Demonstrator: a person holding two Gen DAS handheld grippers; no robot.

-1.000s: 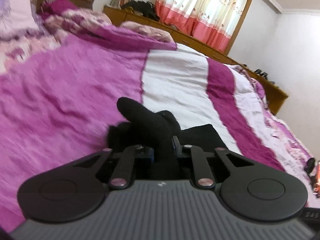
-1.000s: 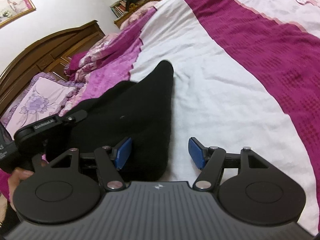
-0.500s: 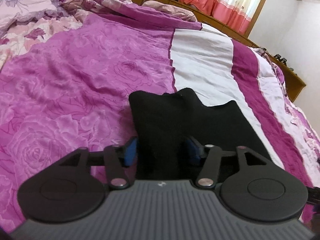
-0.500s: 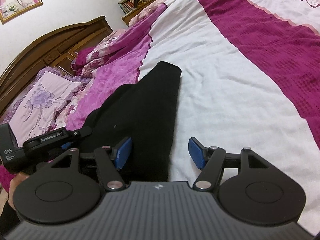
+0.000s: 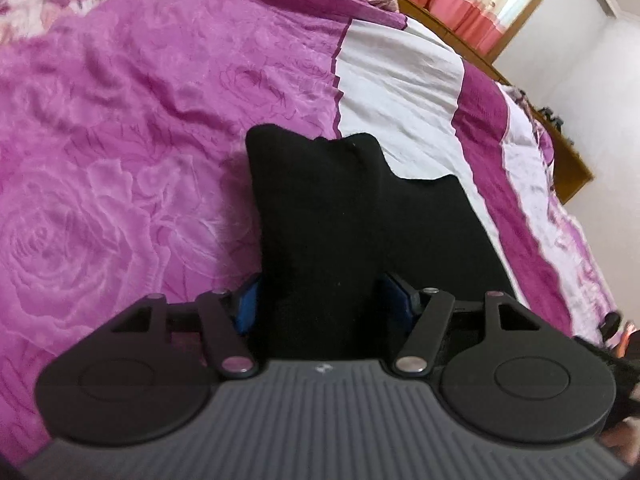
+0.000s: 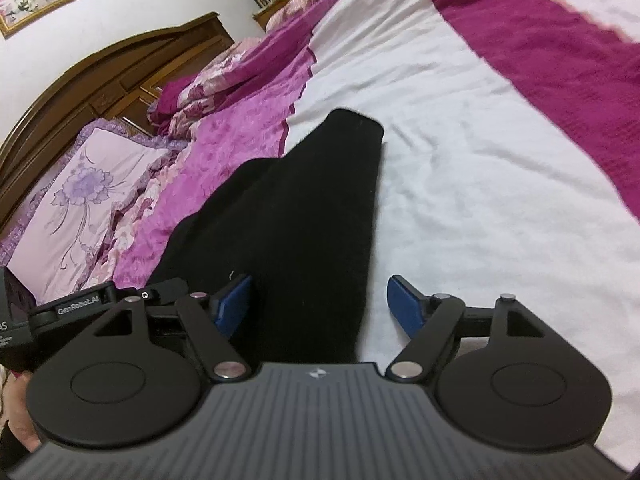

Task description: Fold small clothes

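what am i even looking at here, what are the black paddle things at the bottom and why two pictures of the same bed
These are two hand-held tools, each a two-finger gripper with a camera looking forward along its blue-padded fingers. A person holds one in each hand. One picture comes from the left gripper, the other from the right gripper. In the right view, the left tool shows at the lower left edge.

On the bedspread, banded pink, white and magenta, lies a black garment, partly folded. Both grippers are open with the cloth lying between their fingers, so nothing is clamped. Behind are a pillow and a wooden headboard.
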